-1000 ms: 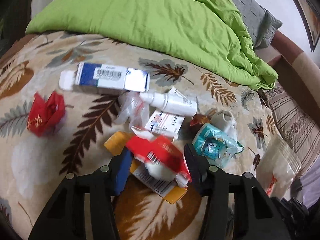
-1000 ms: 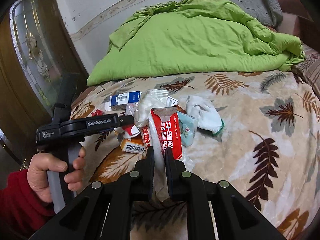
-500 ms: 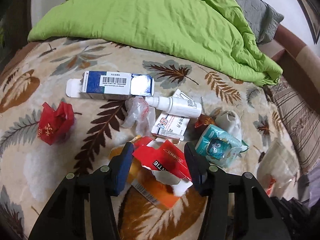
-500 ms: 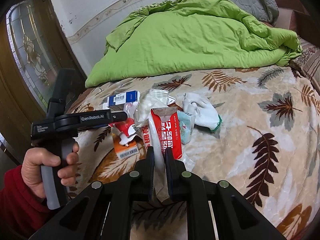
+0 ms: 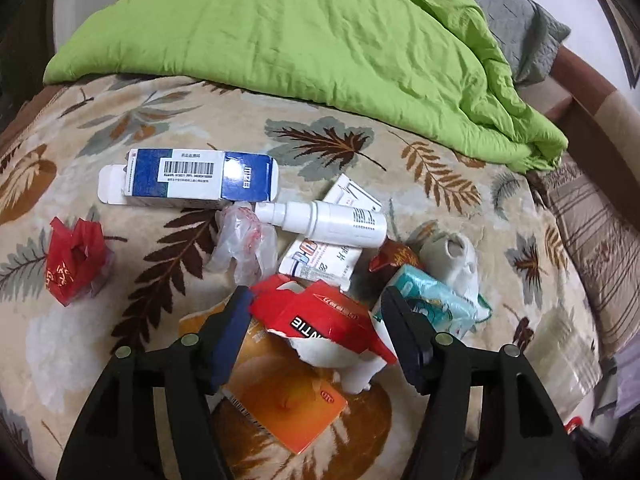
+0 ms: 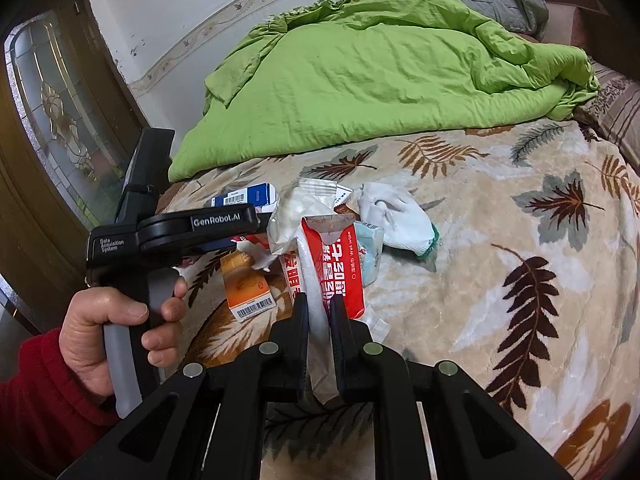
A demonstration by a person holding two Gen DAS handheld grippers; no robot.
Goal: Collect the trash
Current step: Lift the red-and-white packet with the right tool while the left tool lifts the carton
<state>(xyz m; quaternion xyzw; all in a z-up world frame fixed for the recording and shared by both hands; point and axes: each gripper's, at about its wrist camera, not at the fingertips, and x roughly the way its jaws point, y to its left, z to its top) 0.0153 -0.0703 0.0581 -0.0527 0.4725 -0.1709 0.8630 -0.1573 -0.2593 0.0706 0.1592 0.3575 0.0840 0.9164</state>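
My left claw (image 5: 318,324) is opening around a torn red carton (image 5: 320,320) lying on the orange box (image 5: 288,404) on the bed (image 5: 120,320); my right claw (image 6: 319,312) stays clamped on a wipes wrapper (image 6: 332,264).

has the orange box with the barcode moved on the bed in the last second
Yes. In the right wrist view the orange box has slid toward the camera, away from the blue and white box it lay nearer before, and its barcode end now faces the camera.

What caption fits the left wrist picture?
Left gripper opening around a torn red carton among trash on a leaf-patterned blanket.
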